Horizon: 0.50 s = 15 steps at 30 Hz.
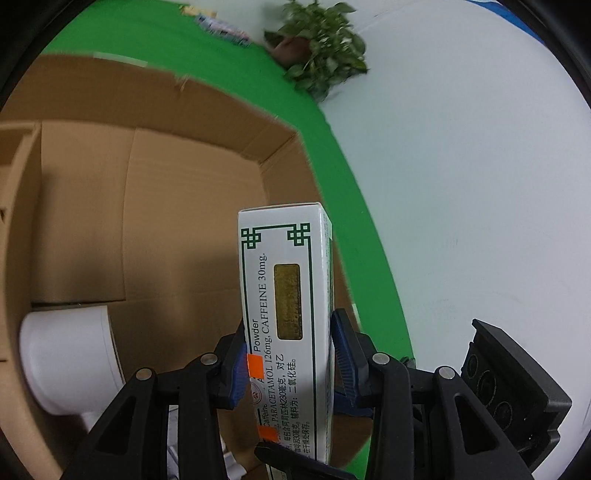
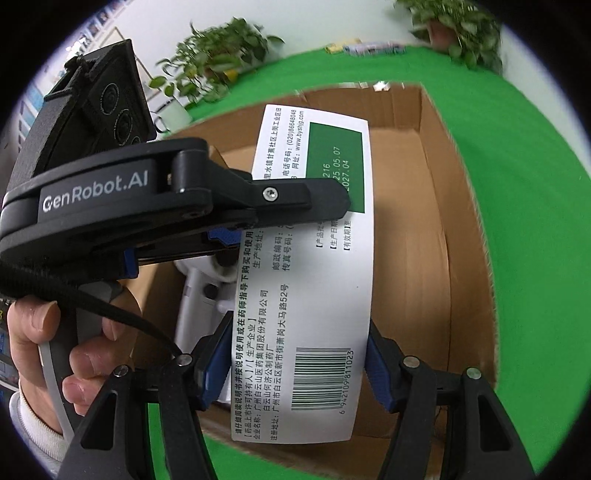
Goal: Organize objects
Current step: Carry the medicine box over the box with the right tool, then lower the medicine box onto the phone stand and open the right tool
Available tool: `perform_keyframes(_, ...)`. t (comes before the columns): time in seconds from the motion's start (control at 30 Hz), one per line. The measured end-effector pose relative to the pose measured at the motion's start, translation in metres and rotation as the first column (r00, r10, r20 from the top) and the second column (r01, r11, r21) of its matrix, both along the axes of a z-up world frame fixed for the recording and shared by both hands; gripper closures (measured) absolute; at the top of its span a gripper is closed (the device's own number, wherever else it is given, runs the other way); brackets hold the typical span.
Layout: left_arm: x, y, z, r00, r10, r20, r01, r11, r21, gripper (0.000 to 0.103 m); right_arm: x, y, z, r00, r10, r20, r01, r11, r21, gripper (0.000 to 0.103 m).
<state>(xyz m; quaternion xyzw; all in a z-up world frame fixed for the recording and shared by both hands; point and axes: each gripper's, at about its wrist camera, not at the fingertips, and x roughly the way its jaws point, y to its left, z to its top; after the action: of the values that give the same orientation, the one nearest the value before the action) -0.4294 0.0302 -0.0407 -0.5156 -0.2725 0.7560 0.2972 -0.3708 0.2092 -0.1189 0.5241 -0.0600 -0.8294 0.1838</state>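
One white medicine box (image 1: 284, 295) with a green border is held by both grippers above an open cardboard carton (image 1: 184, 166). My left gripper (image 1: 290, 332) is shut on its narrow sides, blue pads pressed to it. In the right wrist view the barcode face of the medicine box (image 2: 314, 295) shows, and my right gripper (image 2: 299, 332) is shut on its wide sides. The left gripper's upper finger (image 2: 295, 195) lies across that face. The box hangs tilted over the carton (image 2: 443, 184). A white hair-dryer-like appliance (image 1: 62, 354) lies on the carton floor, also seen as the white appliance (image 2: 199, 291).
The carton stands on a green cloth (image 1: 351, 221). Potted plants (image 1: 321, 48) and small packets (image 1: 221, 26) sit at the cloth's far edge. A person's hand (image 2: 37, 325) grasps the left gripper's handle. The right gripper's black housing (image 1: 517, 391) is close on the right.
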Motion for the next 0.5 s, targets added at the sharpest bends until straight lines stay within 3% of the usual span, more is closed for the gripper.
perform_keyframes(0.1, -0.005, 0.002, -0.014, 0.999, -0.001, 0.035, 0.002, 0.999, -0.032, 0.060, -0.002, -0.001, -0.011, 1.000, -0.003, 0.020, 0.002, 0.999, 0.052, 0.041)
perform_keyframes(0.23, -0.004, -0.002, -0.009, 0.999, -0.006, 0.040, 0.009, 0.998, -0.059, 0.052, -0.002, 0.000, -0.012, 0.999, -0.023, 0.023, 0.021, 0.996, 0.085, 0.041)
perform_keyframes(0.3, 0.002, -0.010, 0.002, 1.000, 0.015, 0.005, -0.015, 0.996, -0.084, 0.043, -0.003, 0.000, -0.014, 0.999, -0.038, 0.034, 0.034, 0.993, 0.111, 0.041)
perform_keyframes(0.37, 0.015, -0.022, 0.015, 0.996, 0.059, -0.062, -0.068, 0.987, -0.148, 0.043, -0.002, 0.001, -0.016, 0.998, -0.040, 0.051, 0.034, 0.993, 0.116, 0.041)
perform_keyframes(0.5, 0.046, -0.052, 0.036, 0.982, 0.112, -0.154, -0.138, 0.975, -0.172, 0.043, 0.001, -0.007, -0.022, 0.996, -0.007, 0.094, -0.003, 0.994, 0.110, 0.039)
